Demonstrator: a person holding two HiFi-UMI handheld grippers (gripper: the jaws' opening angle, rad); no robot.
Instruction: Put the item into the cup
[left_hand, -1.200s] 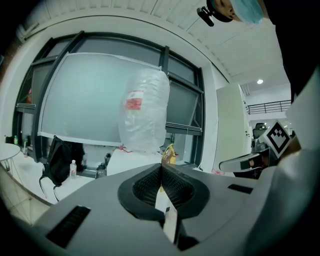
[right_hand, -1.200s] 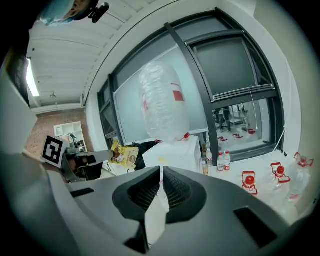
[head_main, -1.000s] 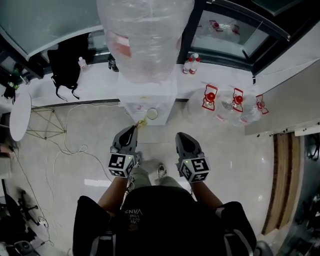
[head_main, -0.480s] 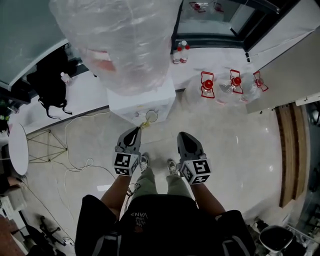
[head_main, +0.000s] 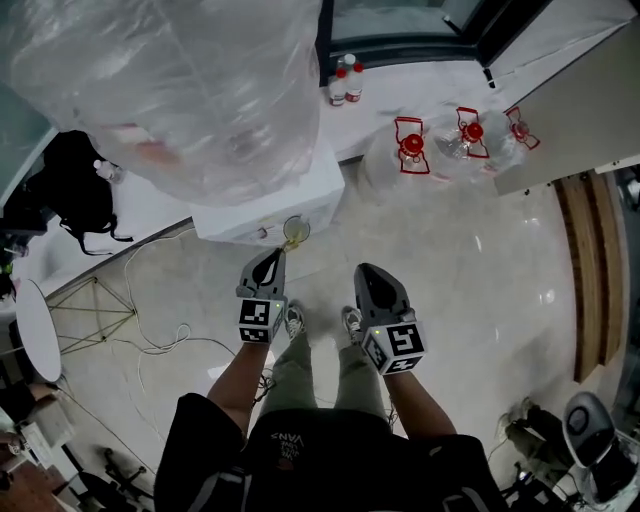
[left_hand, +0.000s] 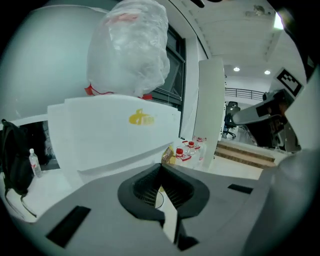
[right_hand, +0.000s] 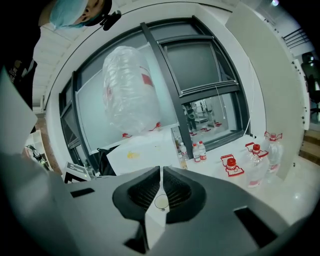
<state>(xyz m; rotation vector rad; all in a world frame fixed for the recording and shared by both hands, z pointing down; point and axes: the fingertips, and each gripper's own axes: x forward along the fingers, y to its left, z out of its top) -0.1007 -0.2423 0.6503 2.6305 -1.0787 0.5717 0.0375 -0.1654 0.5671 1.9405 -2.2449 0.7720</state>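
A clear cup (head_main: 296, 231) stands in the tap bay of a white water dispenser (head_main: 300, 195). My left gripper (head_main: 273, 257) points at it from just below, shut on a small yellow packet (head_main: 288, 243) that sticks out of its tip beside the cup's rim. In the left gripper view the packet (left_hand: 169, 155) shows just past the closed jaws of the left gripper (left_hand: 160, 168). My right gripper (head_main: 367, 273) hangs level with the left one, to the right of the cup. Its jaws meet in the right gripper view (right_hand: 161, 170) with nothing between them.
A large water bottle wrapped in clear plastic (head_main: 180, 90) sits on top of the dispenser. Red-capped jugs (head_main: 412, 148) and small bottles (head_main: 343, 82) stand on the white ledge to the right. A black bag (head_main: 65, 195) and a loose cable (head_main: 150, 330) lie on the left.
The dispenser and bottle have slid left and grown in the head view as the person stepped nearer. Both grippers keep their pose, and the left one still holds the packet by the cup.
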